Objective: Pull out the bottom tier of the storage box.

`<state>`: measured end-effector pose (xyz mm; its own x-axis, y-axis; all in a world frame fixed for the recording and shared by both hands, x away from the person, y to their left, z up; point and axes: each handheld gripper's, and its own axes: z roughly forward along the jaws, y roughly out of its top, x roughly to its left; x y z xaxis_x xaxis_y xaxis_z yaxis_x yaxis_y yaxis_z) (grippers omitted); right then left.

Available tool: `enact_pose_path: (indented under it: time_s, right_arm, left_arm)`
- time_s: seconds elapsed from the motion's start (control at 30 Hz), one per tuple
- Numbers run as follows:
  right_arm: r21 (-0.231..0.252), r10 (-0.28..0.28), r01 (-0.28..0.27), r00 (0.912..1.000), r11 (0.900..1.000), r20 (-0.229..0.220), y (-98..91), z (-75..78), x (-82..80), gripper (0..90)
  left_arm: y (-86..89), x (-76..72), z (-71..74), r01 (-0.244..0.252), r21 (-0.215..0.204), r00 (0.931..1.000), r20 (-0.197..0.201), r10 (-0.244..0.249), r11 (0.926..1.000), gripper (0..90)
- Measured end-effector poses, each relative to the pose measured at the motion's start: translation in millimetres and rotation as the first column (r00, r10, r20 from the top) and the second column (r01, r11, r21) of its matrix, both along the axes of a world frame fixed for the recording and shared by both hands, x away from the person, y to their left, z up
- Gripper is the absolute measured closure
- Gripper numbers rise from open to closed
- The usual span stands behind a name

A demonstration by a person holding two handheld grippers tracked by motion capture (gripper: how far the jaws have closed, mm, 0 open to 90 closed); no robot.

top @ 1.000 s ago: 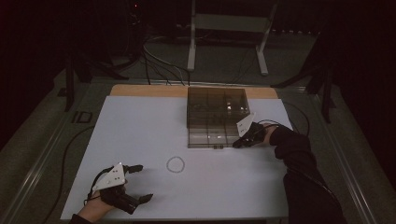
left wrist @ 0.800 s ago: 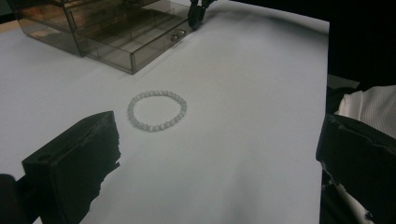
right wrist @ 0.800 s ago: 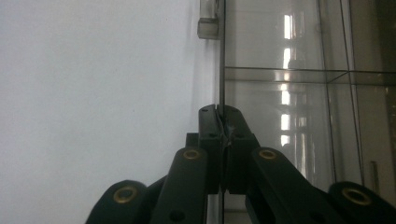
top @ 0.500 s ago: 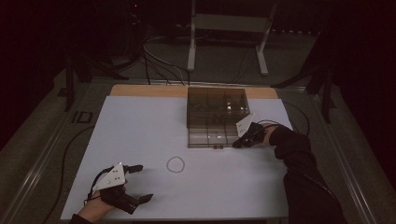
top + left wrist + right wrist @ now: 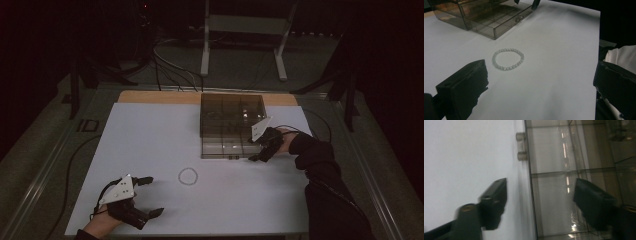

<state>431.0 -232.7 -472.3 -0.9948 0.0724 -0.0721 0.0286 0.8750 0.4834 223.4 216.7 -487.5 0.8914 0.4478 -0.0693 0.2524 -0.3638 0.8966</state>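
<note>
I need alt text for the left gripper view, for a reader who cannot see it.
A white bead bracelet lies flat on a white table, ahead of the open left gripper. Behind it stands a smoky clear box with its drawer pulled out.

**Nothing to read from where I stand**

I find no word, label, brand, number or sign legible anywhere: not on the white table sheet (image 5: 210, 210), not on the clear drawer box (image 5: 231, 117), not on my own black jaws.
</note>
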Motion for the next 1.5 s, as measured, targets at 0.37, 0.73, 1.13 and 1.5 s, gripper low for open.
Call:
enact_pose_path:
  time_s: [0.37, 0.73, 1.13, 1.5]
  right_arm:
    - [0.13, -0.079, 0.078, 0.9969, 0.9884, -0.002, -12.5, 21.0, -16.8, 13.6]
    - [0.262, -0.173, 0.152, 0.9833, 0.9531, 0.057, -27.5, 21.2, -41.4, 14.2]
    - [0.315, -0.221, 0.207, 0.9753, 0.9262, 0.007, -27.5, -0.3, -77.3, 11.4]
    - [0.348, -0.306, 0.287, 0.9521, 0.8923, -0.002, -28.2, -14.5, -104.2, 11.4]
  left_arm:
    - [-0.7, 0.6, -0.6, -0.005, 0.009, 1.0, -0.007, 0.005, 0.9999, 0.0]
    - [-2.5, -0.1, -0.3, -0.006, 0.02, 1.0, -0.006, 0.006, 0.9998, 0.0]
    - [-3.5, 0.3, -1.0, -0.007, 0.035, 0.9999, -0.009, 0.007, 0.9994, 0.0]
    - [-4.7, 0.4, -2.0, -0.003, 0.045, 0.9998, -0.018, 0.004, 0.999, 0.0]
